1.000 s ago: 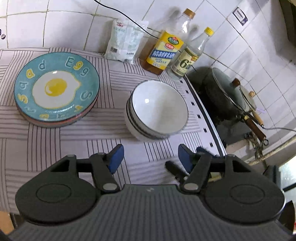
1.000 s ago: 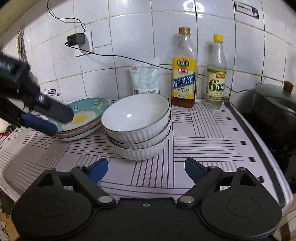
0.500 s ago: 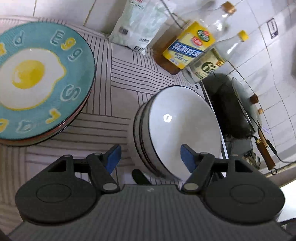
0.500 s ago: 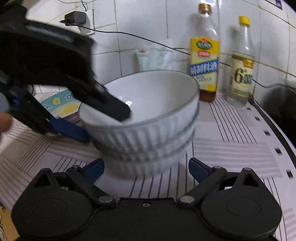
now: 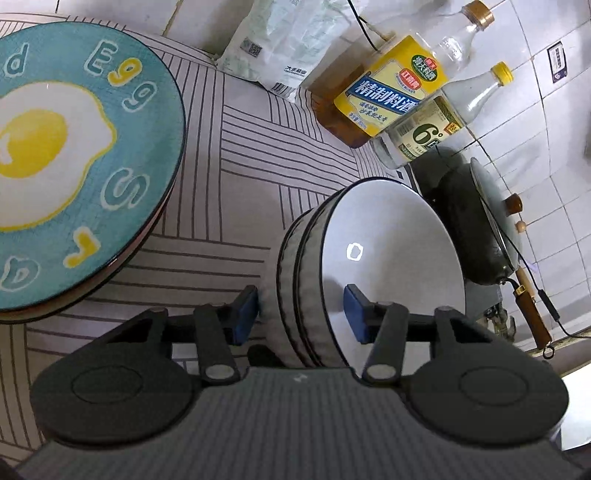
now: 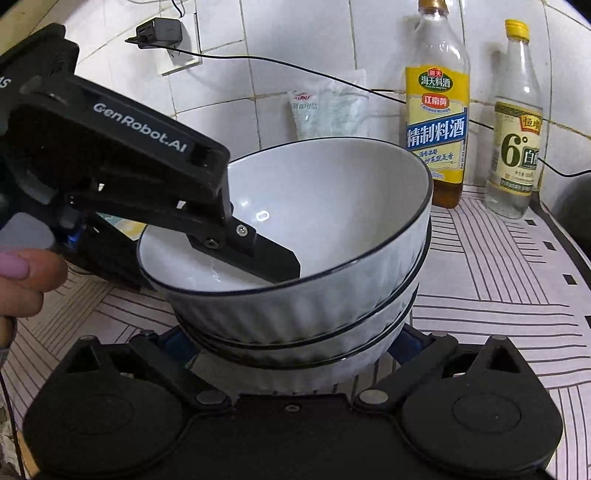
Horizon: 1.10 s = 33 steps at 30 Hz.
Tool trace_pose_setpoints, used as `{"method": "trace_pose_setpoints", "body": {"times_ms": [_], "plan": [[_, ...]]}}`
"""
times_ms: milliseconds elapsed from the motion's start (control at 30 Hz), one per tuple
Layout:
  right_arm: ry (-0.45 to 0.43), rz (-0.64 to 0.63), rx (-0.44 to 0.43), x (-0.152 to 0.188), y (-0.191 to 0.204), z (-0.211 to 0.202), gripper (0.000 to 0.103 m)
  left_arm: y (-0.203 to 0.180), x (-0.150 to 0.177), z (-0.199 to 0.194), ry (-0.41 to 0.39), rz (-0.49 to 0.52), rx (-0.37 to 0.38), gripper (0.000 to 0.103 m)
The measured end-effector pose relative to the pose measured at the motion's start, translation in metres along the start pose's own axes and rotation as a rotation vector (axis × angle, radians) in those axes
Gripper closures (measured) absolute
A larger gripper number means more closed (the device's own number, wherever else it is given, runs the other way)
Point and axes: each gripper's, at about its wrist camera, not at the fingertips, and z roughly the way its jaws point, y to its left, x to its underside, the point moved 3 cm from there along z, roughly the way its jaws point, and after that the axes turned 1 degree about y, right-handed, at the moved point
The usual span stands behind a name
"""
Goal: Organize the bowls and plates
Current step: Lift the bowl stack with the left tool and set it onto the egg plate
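A stack of three white ribbed bowls [image 5: 388, 251] with dark rims stands on the striped mat [image 5: 258, 147]. My left gripper [image 5: 299, 312] straddles the stack's near wall and its jaws are closing. Its outer pad [image 5: 245, 314] is against the ribbed outside, while its inner finger [image 6: 266, 258] reaches into the top bowl [image 6: 332, 206], a thin gap showing there. My right gripper [image 6: 291, 339] is low at the stack's base with the jaws opening wide. The bottom bowl sits between its fingers and partly hides the blue pads. A teal fried-egg plate [image 5: 74, 147] tops a plate stack at the left.
Two sauce bottles [image 5: 391, 99] [image 5: 424, 136] and a white bag [image 5: 284, 44] line the tiled wall. A lidded dark wok [image 5: 476, 229] sits right of the mat. A plug and cable [image 6: 159, 31] hang on the wall. A person's thumb [image 6: 22, 280] holds the left gripper.
Both grippers came forward and down onto the bowl stack. The left jaws narrowed around its near wall. The right jaws widened and now flank the bottom bowl.
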Motion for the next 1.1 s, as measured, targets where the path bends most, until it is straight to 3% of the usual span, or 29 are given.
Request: {"method": "trace_pose_setpoints", "body": {"times_ms": [500, 800, 1100], "plan": [[-0.025, -0.016, 0.023, 0.0, 0.01, -0.011, 0.001, -0.003, 0.006, -0.011, 0.009, 0.068, 0.023, 0.053], [-0.081, -0.022, 0.026, -0.026, 0.032, -0.044, 0.001, -0.017, 0.001, -0.063, -0.021, 0.096, 0.057, 0.053], [-0.119, -0.104, -0.049, -0.06, 0.073, -0.051, 0.001, -0.001, -0.008, -0.125, -0.103, 0.062, 0.028, 0.053]]}}
